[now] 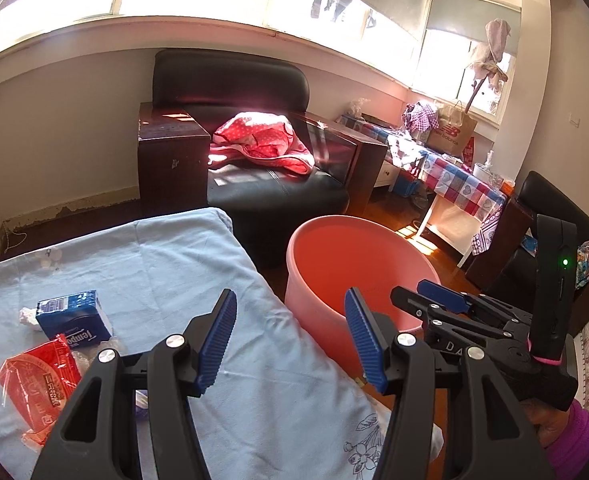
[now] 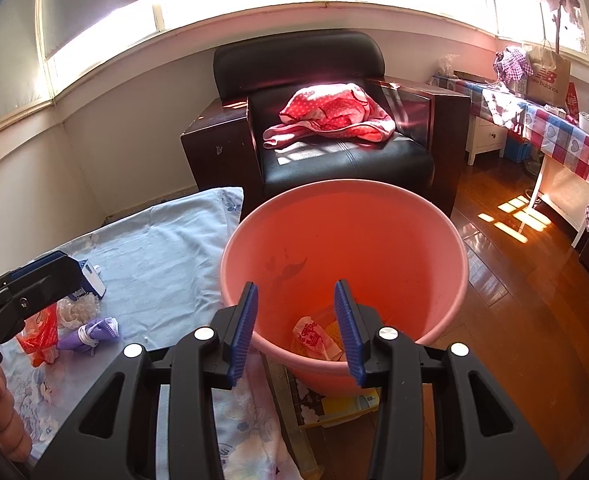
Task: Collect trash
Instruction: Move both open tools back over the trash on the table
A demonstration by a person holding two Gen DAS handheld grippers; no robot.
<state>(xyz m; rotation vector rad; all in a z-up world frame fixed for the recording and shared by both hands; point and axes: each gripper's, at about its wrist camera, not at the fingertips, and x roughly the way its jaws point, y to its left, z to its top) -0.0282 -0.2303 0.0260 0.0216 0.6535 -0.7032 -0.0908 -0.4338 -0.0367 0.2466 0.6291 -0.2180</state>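
Hovering over the edge of the table [image 1: 182,256], which is covered with a light blue cloth, the left gripper [image 1: 290,340] has its jaws wide apart with nothing between them. The right gripper [image 2: 296,330] hangs above the near rim of the pink bucket [image 2: 446,240], its jaws partly apart and likewise empty; the blue fingertips [image 2: 246,328] touch nothing.

The bucket stands on the wooden floor [image 2: 534,300], just beside the table's right edge. A crumpled wrapper [image 2: 314,338] with red print lies on the bucket's bottom, visible between the right gripper's jaws.

Trash remaining on the table, grouped near its left side:
- a blue tissue pack [image 1: 74,316];
- a red plastic wrapper [image 1: 38,388], touching the tissue pack's near side;
- a clear crumpled plastic piece [image 2: 78,310];
- a small purple item [image 2: 90,334] wound with white cord, just beside the clear plastic.

In the left wrist view, the right gripper appears at the right, held by a hand in a purple sleeve [image 1: 578,428]. A black armchair [image 2: 346,160] carrying a red dotted cloth [image 2: 330,116] stands behind the bucket.
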